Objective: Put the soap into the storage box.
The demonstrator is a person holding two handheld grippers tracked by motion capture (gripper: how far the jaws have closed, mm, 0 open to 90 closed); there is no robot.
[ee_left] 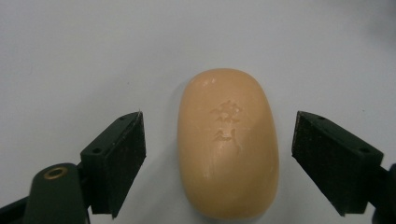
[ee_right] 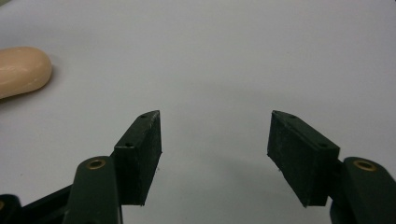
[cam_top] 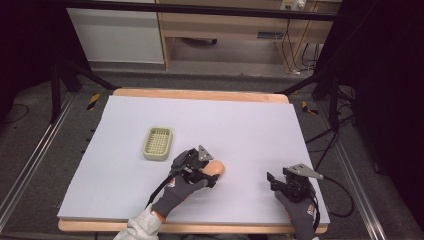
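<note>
A peach oval bar of soap [ee_left: 228, 145] with stamped characters lies flat on the pale grey table mat [cam_top: 240, 130]. My left gripper [ee_left: 218, 154] is open, one jaw on each side of the soap with a gap on both sides. In the high view the soap [cam_top: 217, 168] pokes out past the left gripper [cam_top: 206, 172]. A green soap dish [cam_top: 158, 143] with a slotted floor sits to the upper left of it. My right gripper [ee_right: 215, 144] is open over bare mat, with the soap [ee_right: 22, 70] far to its left. In the high view the right gripper [cam_top: 278, 183] rests near the front right.
The mat covers a wooden table [cam_top: 200, 94] whose front edge is close to both hands. Black frame legs [cam_top: 55, 90], cables [cam_top: 345, 190] and a wooden cabinet [cam_top: 235, 30] stand beyond the table.
</note>
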